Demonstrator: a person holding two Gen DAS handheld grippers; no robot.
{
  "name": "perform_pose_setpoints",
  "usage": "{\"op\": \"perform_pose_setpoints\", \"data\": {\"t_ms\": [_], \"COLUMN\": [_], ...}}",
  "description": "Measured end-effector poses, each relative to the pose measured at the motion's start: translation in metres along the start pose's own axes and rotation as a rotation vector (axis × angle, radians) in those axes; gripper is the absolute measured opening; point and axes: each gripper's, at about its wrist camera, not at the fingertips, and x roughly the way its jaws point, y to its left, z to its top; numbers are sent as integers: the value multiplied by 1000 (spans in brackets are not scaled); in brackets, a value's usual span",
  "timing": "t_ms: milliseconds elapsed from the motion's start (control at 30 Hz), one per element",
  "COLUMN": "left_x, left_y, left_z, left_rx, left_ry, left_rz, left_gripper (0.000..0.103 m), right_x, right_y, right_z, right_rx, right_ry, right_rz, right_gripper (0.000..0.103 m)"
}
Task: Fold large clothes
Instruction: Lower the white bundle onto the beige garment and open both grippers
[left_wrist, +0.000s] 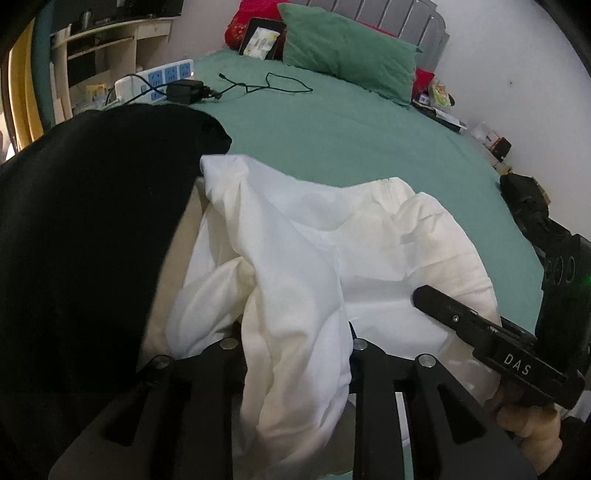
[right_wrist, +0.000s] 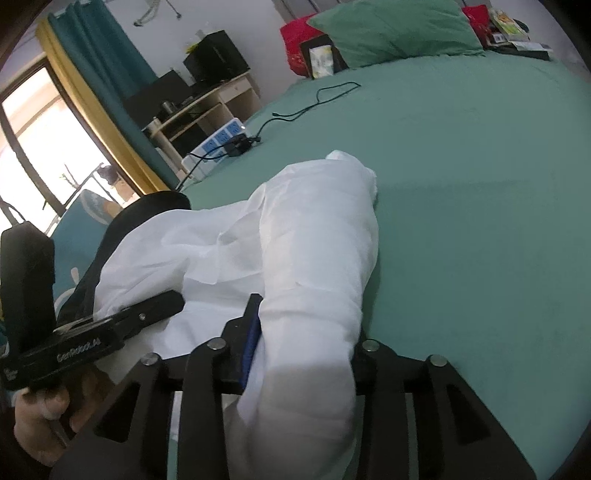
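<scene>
A large white garment (left_wrist: 325, 258) lies bunched on the green bed sheet (left_wrist: 369, 140). My left gripper (left_wrist: 295, 343) is shut on a thick fold of it, and the cloth hangs over and hides the fingertips. My right gripper (right_wrist: 306, 332) is shut on another bunched fold of the white garment (right_wrist: 314, 236), with a blue pad showing on its left finger (right_wrist: 251, 332). Each gripper shows in the other's view, the right one at the right (left_wrist: 480, 332) and the left one at the lower left (right_wrist: 110, 328).
A black garment (left_wrist: 92, 221) lies to the left of the white one. A white power strip (left_wrist: 159, 79), a black charger and cable (left_wrist: 258, 86) lie on the bed's far left. A green pillow (left_wrist: 347, 51) and red cushions are at the headboard. Small clutter lines the wall side (left_wrist: 495, 144).
</scene>
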Motion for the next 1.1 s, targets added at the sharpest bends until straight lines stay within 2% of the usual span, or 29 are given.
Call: {"op": "perform_pose_setpoints", "data": {"t_ms": [33, 167, 233, 400, 567, 767, 967, 1100], "left_x": [-1, -4, -6, -17, -20, -21, -36, -47], "left_y": [0, 4, 5, 12, 12, 7, -8, -9], "left_z": [-1, -6, -9, -13, -21, -24, -29, -32], "left_rx": [-3, -33, -46, -137, -127, -96, -33, -58], "left_ry": [3, 21, 25, 18, 42, 66, 30, 6], "left_rz": [-1, -21, -29, -70, -46, -9, 78, 98], "left_gripper": [27, 29, 29, 30, 30, 32, 38, 43], "right_x": [0, 1, -4, -27, -46, -48, -58, -70], "right_y": [-3, -9, -8, -9, -8, -8, -8, -7], "right_z": [2, 4, 5, 4, 3, -8, -13, -16], "right_rx": [7, 29, 10, -2, -60, -108, -96, -99], "right_ry": [6, 42, 57, 74, 91, 144, 169, 182], "right_rz": [-10, -23, -50, -107, -168, -217, -239, -247], "right_gripper": [45, 55, 64, 71, 73, 77, 78, 78]}}
